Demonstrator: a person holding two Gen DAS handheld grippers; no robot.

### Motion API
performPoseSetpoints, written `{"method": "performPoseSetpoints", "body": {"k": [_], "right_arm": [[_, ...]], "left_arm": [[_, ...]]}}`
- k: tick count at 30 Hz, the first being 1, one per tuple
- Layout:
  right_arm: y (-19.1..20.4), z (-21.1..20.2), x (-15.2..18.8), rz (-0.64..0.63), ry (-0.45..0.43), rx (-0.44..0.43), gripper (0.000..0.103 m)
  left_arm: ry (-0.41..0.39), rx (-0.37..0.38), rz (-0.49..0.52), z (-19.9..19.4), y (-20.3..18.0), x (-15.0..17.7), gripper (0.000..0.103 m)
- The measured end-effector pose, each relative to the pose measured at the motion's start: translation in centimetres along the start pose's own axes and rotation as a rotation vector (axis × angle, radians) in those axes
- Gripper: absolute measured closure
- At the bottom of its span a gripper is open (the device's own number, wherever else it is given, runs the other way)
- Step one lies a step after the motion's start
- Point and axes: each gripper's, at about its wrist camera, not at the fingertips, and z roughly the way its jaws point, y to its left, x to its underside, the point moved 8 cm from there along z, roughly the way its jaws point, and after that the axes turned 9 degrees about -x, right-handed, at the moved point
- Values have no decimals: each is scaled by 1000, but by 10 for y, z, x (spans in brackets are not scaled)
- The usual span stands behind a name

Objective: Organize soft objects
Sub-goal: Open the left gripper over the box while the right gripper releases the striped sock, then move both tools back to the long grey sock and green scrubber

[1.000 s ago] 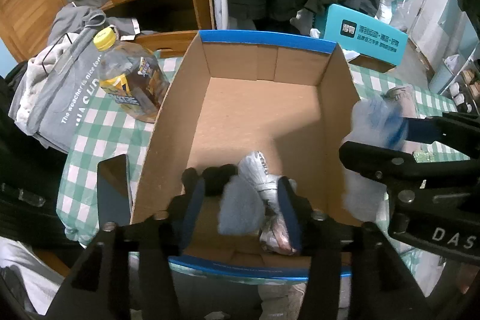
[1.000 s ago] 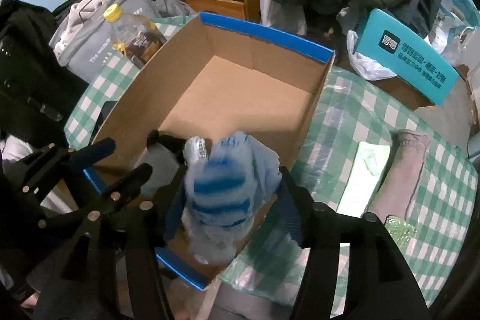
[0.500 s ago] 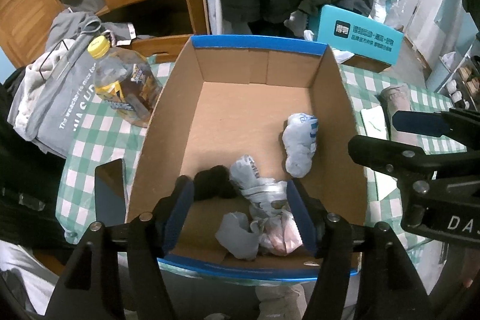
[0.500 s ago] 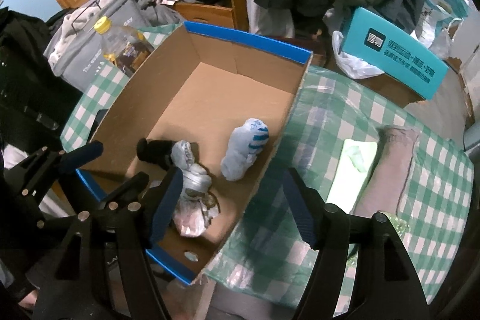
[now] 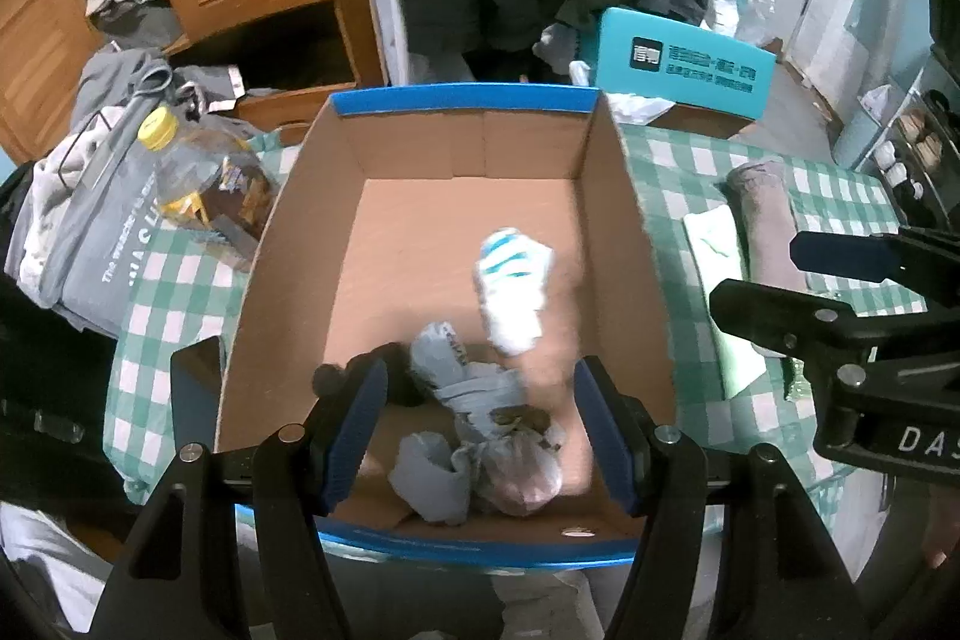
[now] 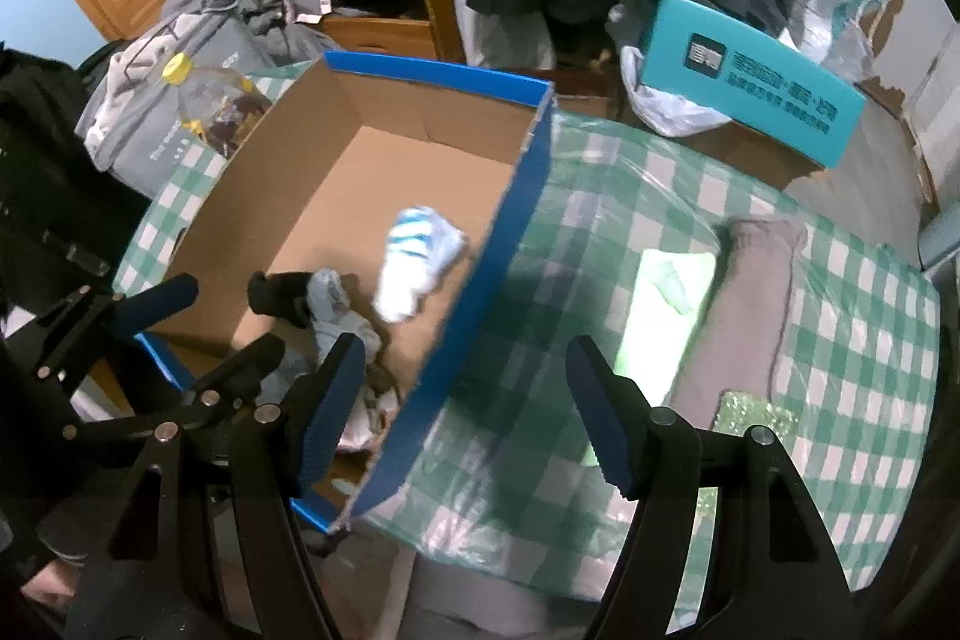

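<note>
Dropped since a second ago, the striped sock (image 5: 513, 289) lies in the box (image 5: 468, 100); both grippers — left gripper (image 5: 474, 430), right gripper (image 6: 468, 406) — gape empty; the folded cloths (image 6: 756, 292) at 3 o'clock remain.

Dim indoor light, cool cast, fisheye-bent edges, slight motion blur

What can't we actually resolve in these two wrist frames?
- Blue-striped sock: motion-blurred in both views, so its pattern and fold are unclear.
- Sock pile at the near end of the box: tangled; count unclear; in the right wrist view the left gripper covers part of it.
- Black sock: partly behind the left wrist camera's own finger.
- Teal box print: too small to read.
</note>
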Motion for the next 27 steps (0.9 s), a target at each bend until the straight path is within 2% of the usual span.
{"method": "performPoseSetpoints", "body": {"k": [19,27], "right_arm": [[-66,-31,29,109,-34,41,32],[-96,-40,44,155,-38,59,32]], "left_arm": [[-20,29,95,-14,-58,-5,36],[-29,40,136,-18,-84,-5,32]]}}
